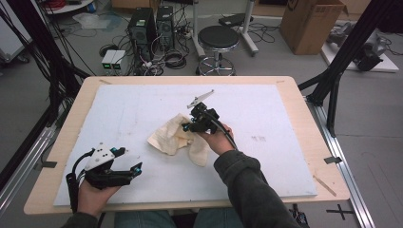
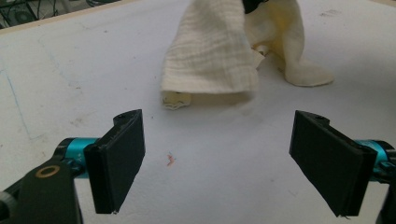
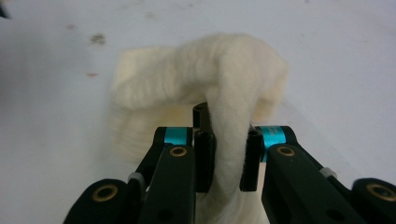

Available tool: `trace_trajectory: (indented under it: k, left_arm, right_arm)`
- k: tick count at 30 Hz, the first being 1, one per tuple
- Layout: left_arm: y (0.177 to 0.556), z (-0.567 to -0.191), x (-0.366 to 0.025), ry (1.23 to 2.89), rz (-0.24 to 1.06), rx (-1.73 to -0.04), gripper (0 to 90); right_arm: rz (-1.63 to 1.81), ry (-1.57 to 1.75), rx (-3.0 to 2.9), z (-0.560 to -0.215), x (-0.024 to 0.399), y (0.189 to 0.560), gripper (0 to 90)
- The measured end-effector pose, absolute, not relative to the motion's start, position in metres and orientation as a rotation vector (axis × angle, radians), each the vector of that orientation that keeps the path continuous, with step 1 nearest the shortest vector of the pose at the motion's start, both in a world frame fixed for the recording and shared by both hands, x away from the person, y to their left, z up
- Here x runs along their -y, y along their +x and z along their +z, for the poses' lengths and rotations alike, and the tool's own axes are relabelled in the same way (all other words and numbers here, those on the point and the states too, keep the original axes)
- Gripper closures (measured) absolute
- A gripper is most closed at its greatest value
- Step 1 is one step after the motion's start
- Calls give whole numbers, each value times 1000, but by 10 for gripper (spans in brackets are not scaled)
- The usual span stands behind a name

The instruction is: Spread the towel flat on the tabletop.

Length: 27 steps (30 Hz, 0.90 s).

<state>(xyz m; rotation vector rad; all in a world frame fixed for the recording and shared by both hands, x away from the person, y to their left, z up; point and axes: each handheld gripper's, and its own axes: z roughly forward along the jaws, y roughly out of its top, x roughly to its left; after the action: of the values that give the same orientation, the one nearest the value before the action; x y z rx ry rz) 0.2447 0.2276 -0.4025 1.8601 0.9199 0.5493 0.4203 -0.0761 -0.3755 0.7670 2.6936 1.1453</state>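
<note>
Left gripper [image 1: 127, 172]: near table [image 1: 304, 142] edge, jaws wide apart, holding nothing | right gripper [image 3: 229, 161]: pinching a fold of cloth [image 1: 177, 137] | cloth: mid-table, one end lifted, rest trailing onto mat [image 1: 266, 156] | relation: cloth lies ahead-right of left gripper, well apart; right hand nearer.

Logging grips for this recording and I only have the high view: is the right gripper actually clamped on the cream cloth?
Observer: Yes. In the right gripper view the right gripper has a fold of the cream cloth pinched between its pads.
Operator: And the left gripper?
Observer: The left gripper stands wide open with nothing between its jaws.
Operator: Is the cloth fully lifted?
Observer: No. In the left gripper view its lower edge touches the white board.
</note>
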Motion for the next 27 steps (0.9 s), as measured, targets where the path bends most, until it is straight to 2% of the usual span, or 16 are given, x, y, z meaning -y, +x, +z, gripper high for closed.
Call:
trace_trajectory:
  k: [6,9,10,12,17,21,27]
  left_arm:
    - [246,-403,-221,1871,534,-902,188]
    - [247,-402,-218,1866,524,-892,189]
    - [247,-402,-217,1864,520,-888,191]
    - [247,-401,-213,1856,513,-883,193]
    - [248,-400,-203,1859,500,-858,202]
    - [250,-399,-194,1863,479,-838,212]
    - [258,-398,-172,1872,440,-800,273]
  right_arm:
    - [1101,872,-2672,-394,79,441,760]
    - [1135,879,-2671,-396,81,444,706]
    - [1159,869,-2660,-392,83,442,650]
    - [1191,858,-2651,-390,84,440,625]
    - [1290,833,-2618,-379,96,428,475]
    - [1336,796,-2570,-369,110,412,403]
    - [1390,755,-2526,-363,138,384,384]
